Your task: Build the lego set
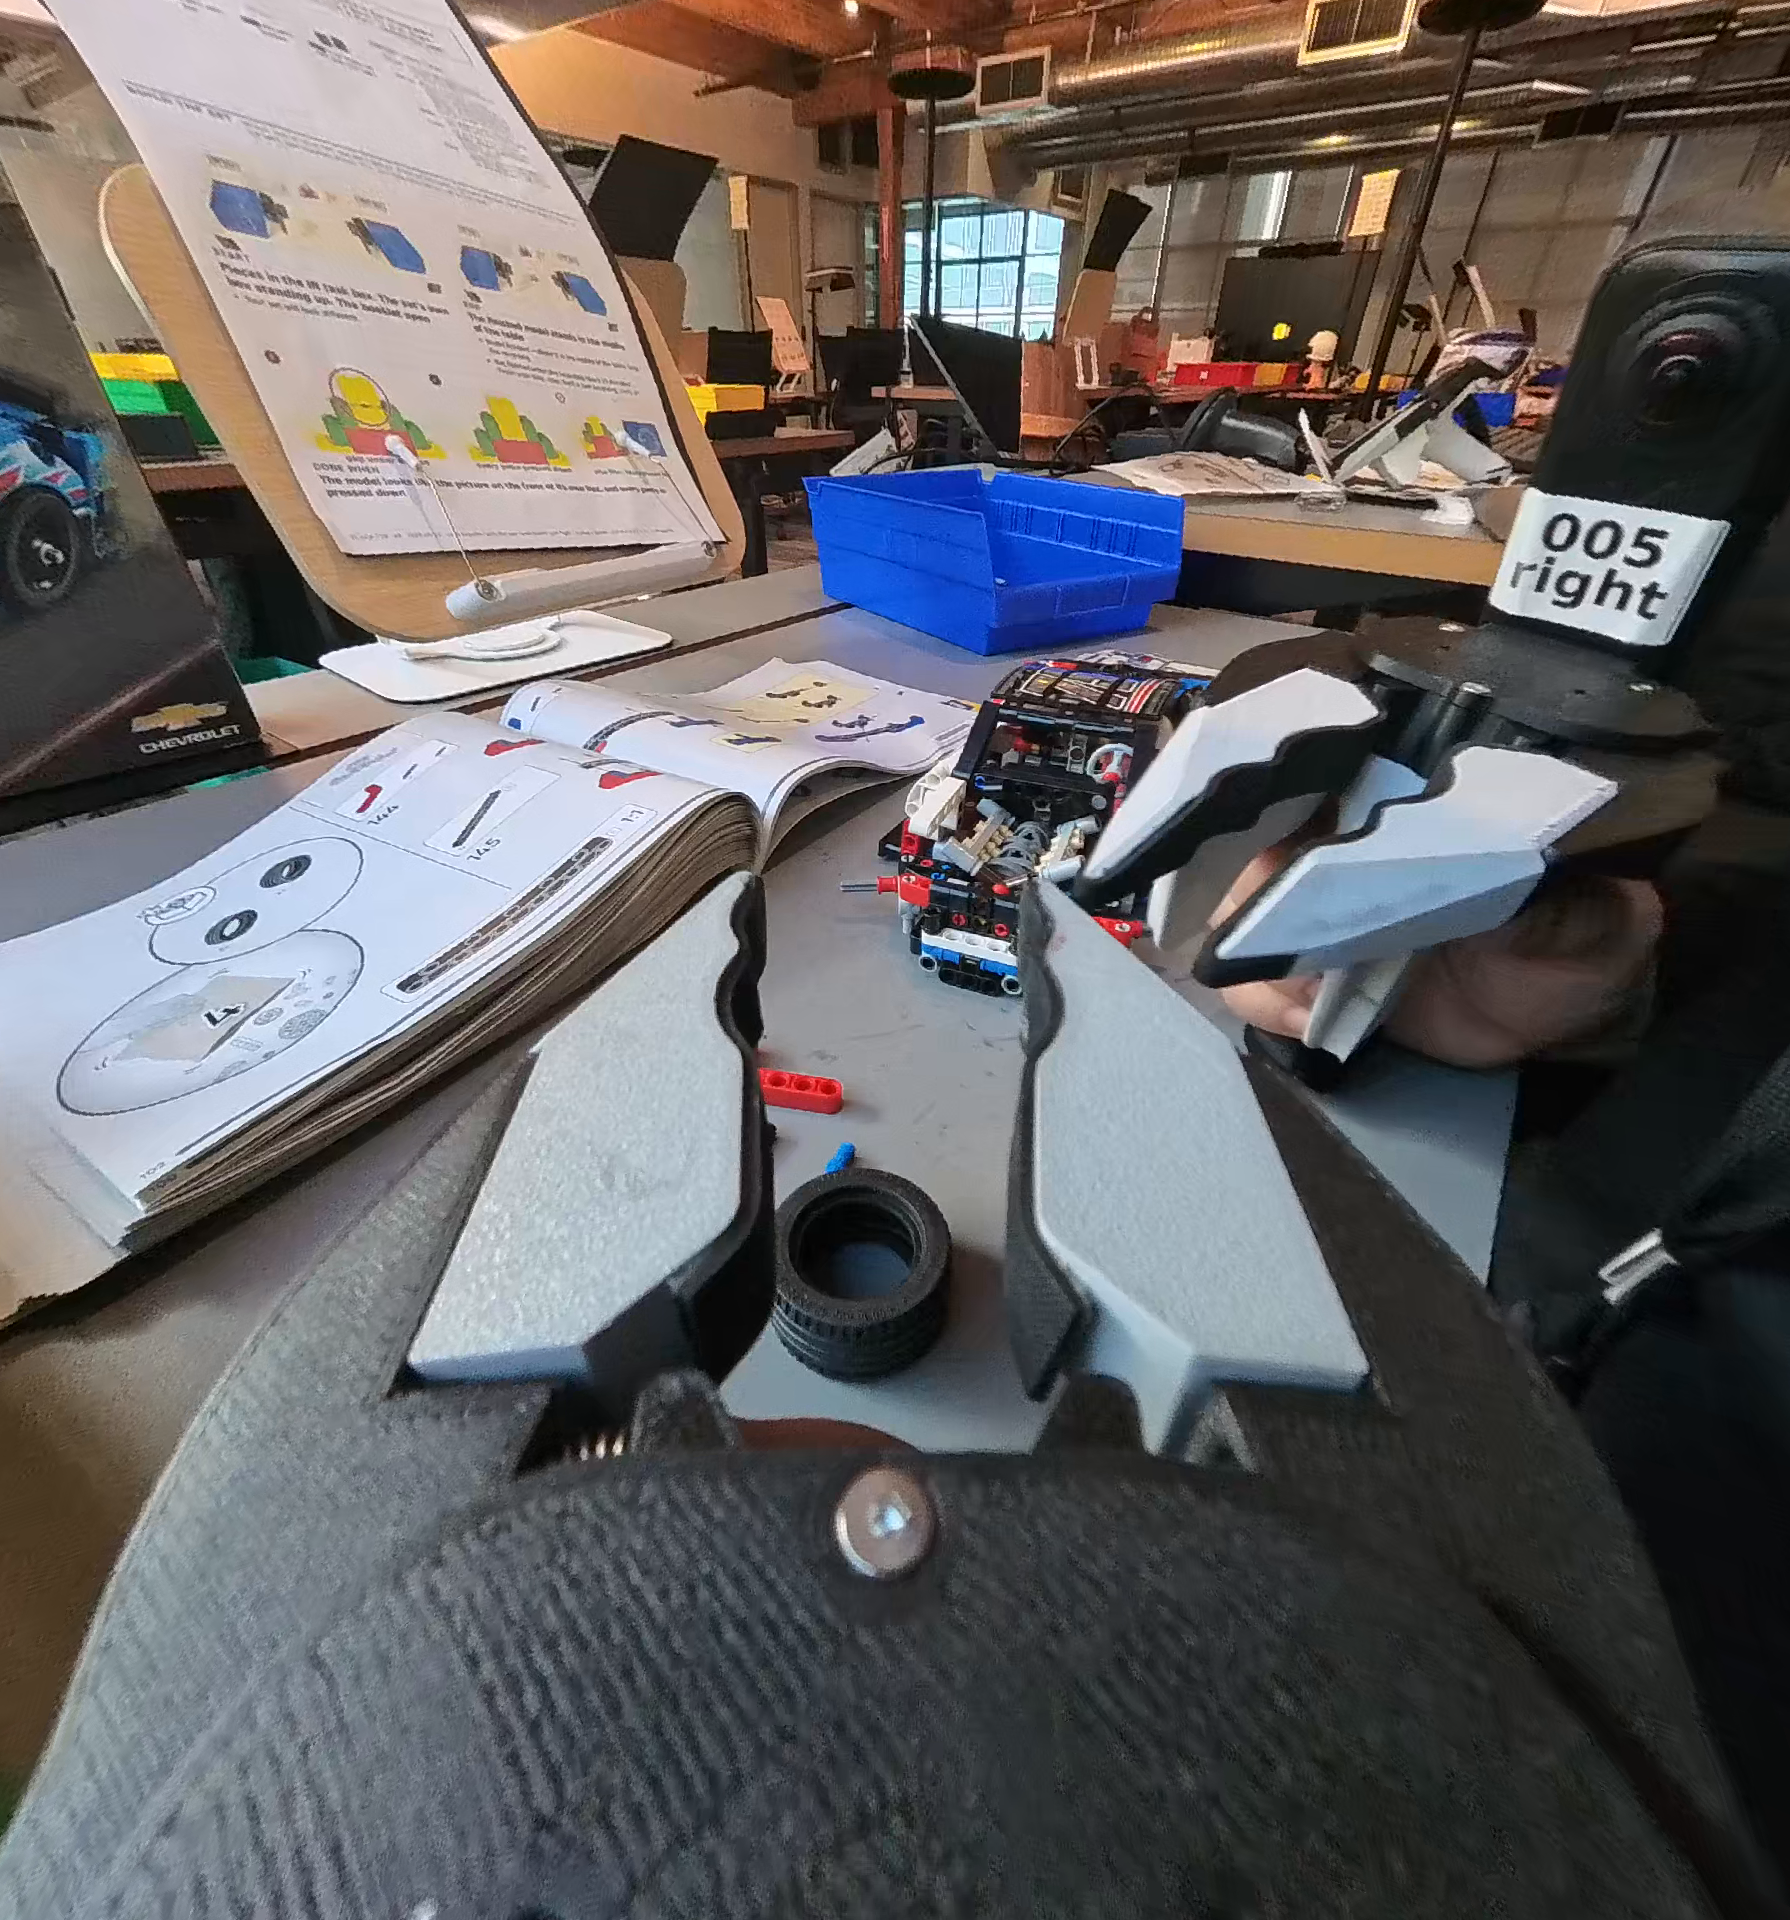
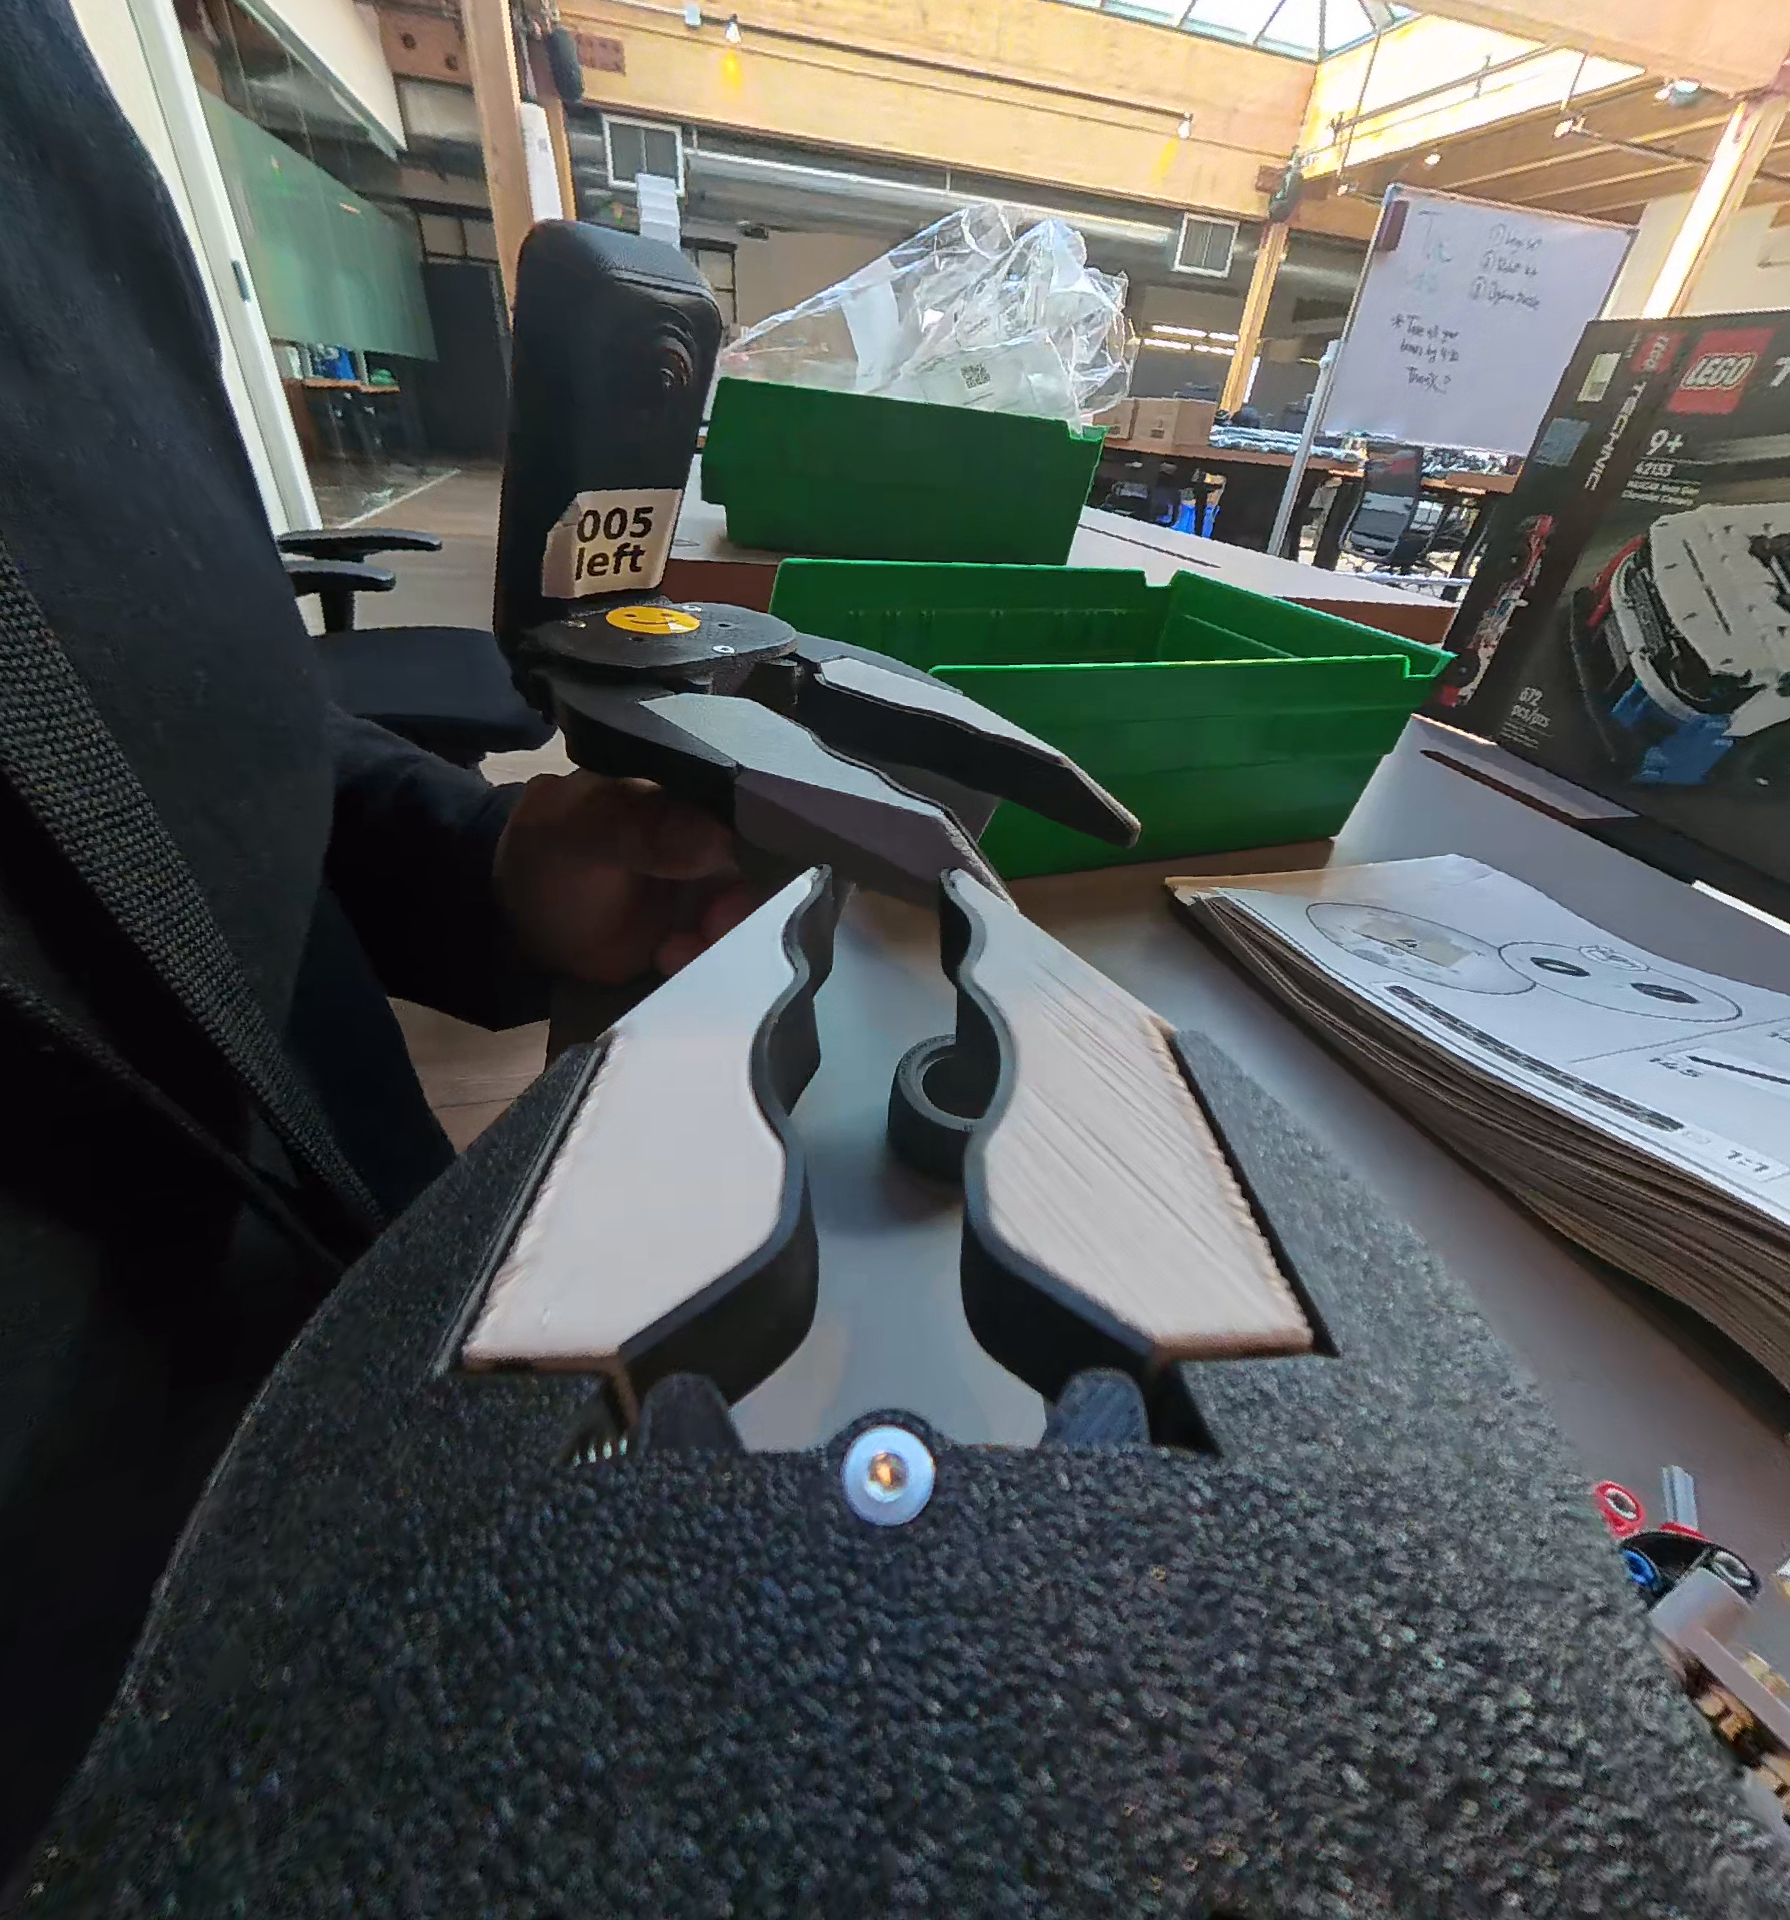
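Tyre (image 1: 860, 1270): matt ribbed black rubber. Table (image 1: 901, 1049): smooth grey, scuffed. Booklet (image 1: 278, 935): paper. Bin (image 1: 995, 561): glossy blue plastic.

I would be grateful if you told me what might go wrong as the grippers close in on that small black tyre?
1. The small black rubber tyre lies flat between the open left gripper fingers; a squeeze on its round wall might make it slip or pop away.
2. The open right gripper approaches the same tyre, so the two could collide.
3. The red perforated beam and small blue pin lie loose nearby and might get knocked.
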The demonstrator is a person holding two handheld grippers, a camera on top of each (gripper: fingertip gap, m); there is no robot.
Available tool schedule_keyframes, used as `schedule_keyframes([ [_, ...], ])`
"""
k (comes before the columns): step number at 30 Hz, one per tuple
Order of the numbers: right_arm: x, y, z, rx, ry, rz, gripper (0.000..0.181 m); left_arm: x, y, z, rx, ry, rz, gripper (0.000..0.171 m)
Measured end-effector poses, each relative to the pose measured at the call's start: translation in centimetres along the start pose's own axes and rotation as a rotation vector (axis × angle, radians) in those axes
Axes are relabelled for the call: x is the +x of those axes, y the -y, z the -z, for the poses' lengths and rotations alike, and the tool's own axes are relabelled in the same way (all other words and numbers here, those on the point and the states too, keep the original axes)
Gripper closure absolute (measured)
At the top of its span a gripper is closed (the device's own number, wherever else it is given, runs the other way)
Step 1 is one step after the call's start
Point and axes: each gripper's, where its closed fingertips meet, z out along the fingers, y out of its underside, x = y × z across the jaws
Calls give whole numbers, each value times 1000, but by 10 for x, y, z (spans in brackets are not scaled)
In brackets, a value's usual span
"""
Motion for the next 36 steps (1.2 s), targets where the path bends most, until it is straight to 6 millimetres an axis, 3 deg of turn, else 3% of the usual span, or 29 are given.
schedule_keyframes([
  [29, 4, 1, 0, 10, -25, 6, 164, -5, 2, 1, 17, 32, -1, 126],
  [33, 4, 2, 0, 13, -29, 10, 165, -19, -2, 10, -17, 95, 35, 127],
  [36, 4, 3, 2, 22, -34, 14, 166, -33, -8, 31, -77, 169, 76, 131],
])
